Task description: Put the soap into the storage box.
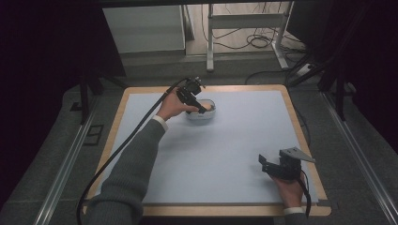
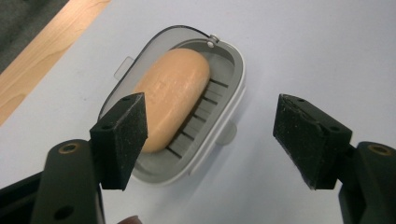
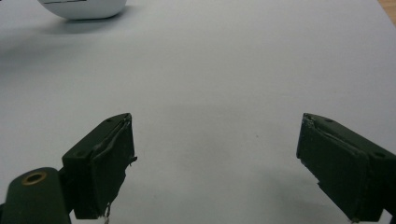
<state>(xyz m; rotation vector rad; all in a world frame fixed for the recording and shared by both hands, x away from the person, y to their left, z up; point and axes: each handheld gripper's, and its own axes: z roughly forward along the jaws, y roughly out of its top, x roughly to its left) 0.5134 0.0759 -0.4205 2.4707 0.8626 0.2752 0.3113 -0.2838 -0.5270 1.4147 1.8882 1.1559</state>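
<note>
Table [image 1: 244,154]: pale blue mat on a wood-edged top, bare except for one item. Soap dish [image 2: 219,112] sits at the far-left part of the mat: white oval tray, slotted grey drain insert, clear hinged lid folded back behind it. Soap bar [image 2: 173,93] lies inside, peach-orange, rounded oval, matte, angled along the dish.

Left gripper [image 2: 210,135] hangs just above the dish, jaws apart, nothing between the pads; soap is below and past the left pad. Right gripper [image 3: 215,158] rests near the right front corner, jaws wide, holding nothing, well apart from the dish.

Risks:
- left pad is close to the dish rim; a careless move could clip it and skid the light dish across the mat
- the lid looks loose on its hinge and could flop shut
- the smooth, rounded soap could squirt out of a pinch
</note>
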